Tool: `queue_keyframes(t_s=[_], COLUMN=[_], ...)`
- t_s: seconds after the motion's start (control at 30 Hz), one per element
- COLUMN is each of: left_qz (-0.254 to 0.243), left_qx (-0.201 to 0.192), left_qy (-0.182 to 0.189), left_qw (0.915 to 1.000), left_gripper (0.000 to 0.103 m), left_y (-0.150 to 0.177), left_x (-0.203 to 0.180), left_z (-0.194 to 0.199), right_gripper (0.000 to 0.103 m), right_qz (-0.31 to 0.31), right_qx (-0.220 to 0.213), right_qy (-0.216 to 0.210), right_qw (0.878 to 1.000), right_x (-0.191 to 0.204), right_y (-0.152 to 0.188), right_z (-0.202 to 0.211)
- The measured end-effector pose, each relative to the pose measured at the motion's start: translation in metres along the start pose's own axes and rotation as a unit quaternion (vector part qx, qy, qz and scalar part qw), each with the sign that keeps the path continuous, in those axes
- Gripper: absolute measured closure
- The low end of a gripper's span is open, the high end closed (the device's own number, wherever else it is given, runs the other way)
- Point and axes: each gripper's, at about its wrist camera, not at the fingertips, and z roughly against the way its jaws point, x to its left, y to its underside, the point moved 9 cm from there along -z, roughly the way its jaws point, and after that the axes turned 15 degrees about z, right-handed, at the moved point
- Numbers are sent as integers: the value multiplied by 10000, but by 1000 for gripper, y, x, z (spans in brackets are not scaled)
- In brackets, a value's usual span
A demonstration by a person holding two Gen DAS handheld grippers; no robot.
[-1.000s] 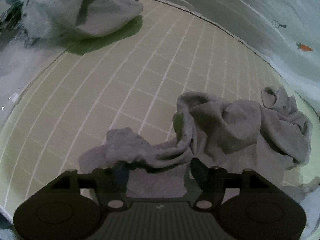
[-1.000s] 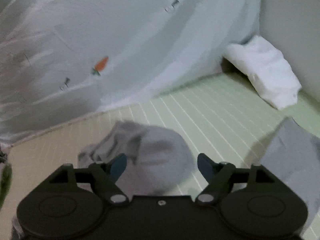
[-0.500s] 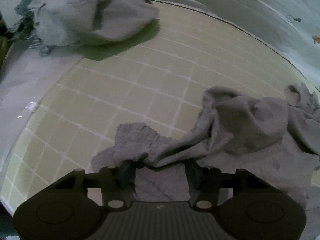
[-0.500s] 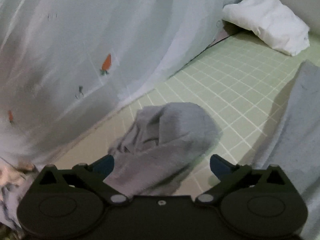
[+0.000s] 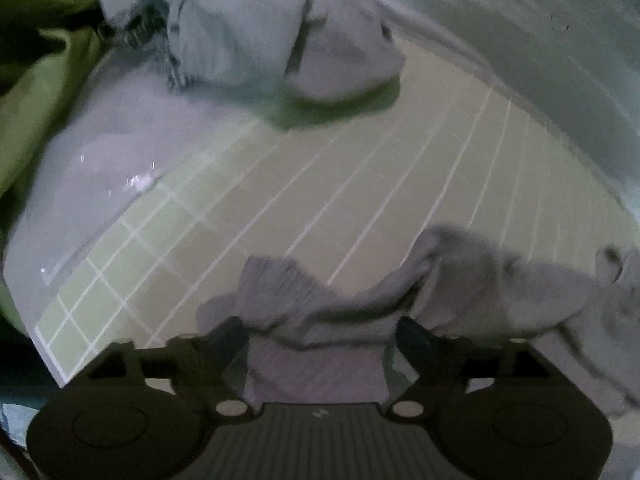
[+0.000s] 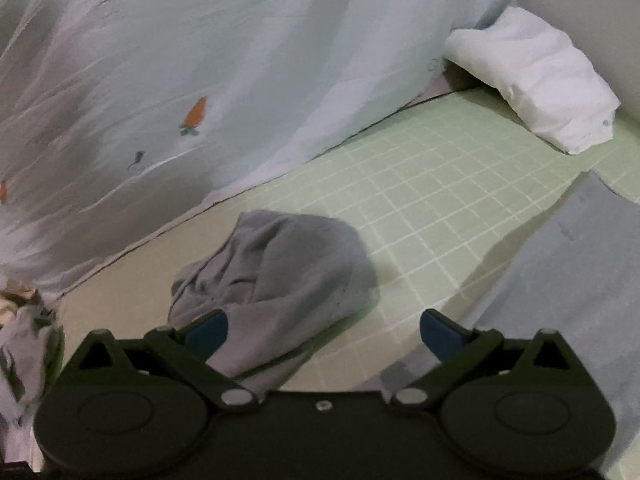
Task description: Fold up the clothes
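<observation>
Left wrist view: a crumpled grey knit garment [image 5: 460,300] lies on the green grid-lined mat [image 5: 320,200], one soft fold running between the left gripper [image 5: 320,332] fingers, whose jaws are opening; contact is blurred.

Right wrist view: the right gripper [image 6: 324,328] points downward, spread wide and empty, the garment's rumpled mound [image 6: 280,264] just ahead

- One crumpled grey garment [image 6: 276,276], centre of the right wrist view.
- One white folded cloth [image 6: 532,80], upper right.
- Two orange carrot prints [image 6: 195,114] on the pale sheet [image 6: 240,60].
- One bluish clothes heap [image 5: 264,28], top of the left wrist view.
</observation>
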Motion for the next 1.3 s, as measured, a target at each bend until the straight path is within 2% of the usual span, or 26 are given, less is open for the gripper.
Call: queue_keyframes(t_s=[0.13, 0.3, 0.33, 0.47, 0.53, 0.7, 0.73, 0.8, 0.83, 1.03, 1.1, 1.13, 1.17, 1.3], left_qz=[195, 251, 250, -45, -193, -302, -329, -363, -383, -439, -441, -445, -448, -384], left_qx=[-259, -162, -105, 19, 44, 125, 120, 118, 115, 144, 156, 160, 168, 243], left_qy=[123, 125, 83, -69, -175, -245, -254, -242, -235, -250, -251, -251, -255, -304], left_qw=[9994, 9995, 9996, 10000, 9997, 9992, 9991, 9990, 9989, 9986, 9986, 9986, 9985, 9985], left_gripper=[11, 11, 11, 11, 11, 11, 11, 11, 11, 11, 11, 11, 11, 11], left_y=[-12, -15, -14, -3, 0, 1, 0, 0, 1, 4, 3, 3, 2, 2], left_x=[-27, -58, -64, -80, -83, -84, -84, -84, -84, -79, -79, -79, -79, -76], left_z=[2, -14, -18, -29, -33, -38, -38, -37, -37, -35, -36, -37, -37, -42], right_gripper=[0, 0, 4, 31, 37, 42, 49, 77, 103, 100, 81, 56, 48, 44], right_qz=[-92, 188, 287, 466, 536, 621, 627, 777, 835, 783, 639, 599, 560, 579], right_qx=[120, 640, 739, 928, 977, 1134, 1168, 1178, 1219, 596, 463, 448, 432, 471], right_qy=[-100, -230, -233, -427, -496, -653, -682, -722, -758, -663, -519, -417, -317, -382], right_qw=[9998, 9975, 9966, 9937, 9925, 9895, 9888, 9874, 9861, 9929, 9955, 9963, 9970, 9965], right_x=[-19, -27, -25, -16, -12, -2, -1, 3, 5, -7, -17, -22, -27, -25], right_y=[-8, -14, -17, -25, -27, -31, -32, -33, -32, -44, -51, -54, -58, -74], right_z=[-32, -99, -114, -152, -164, -189, -193, -196, -197, -154, -150, -152, -154, -179])
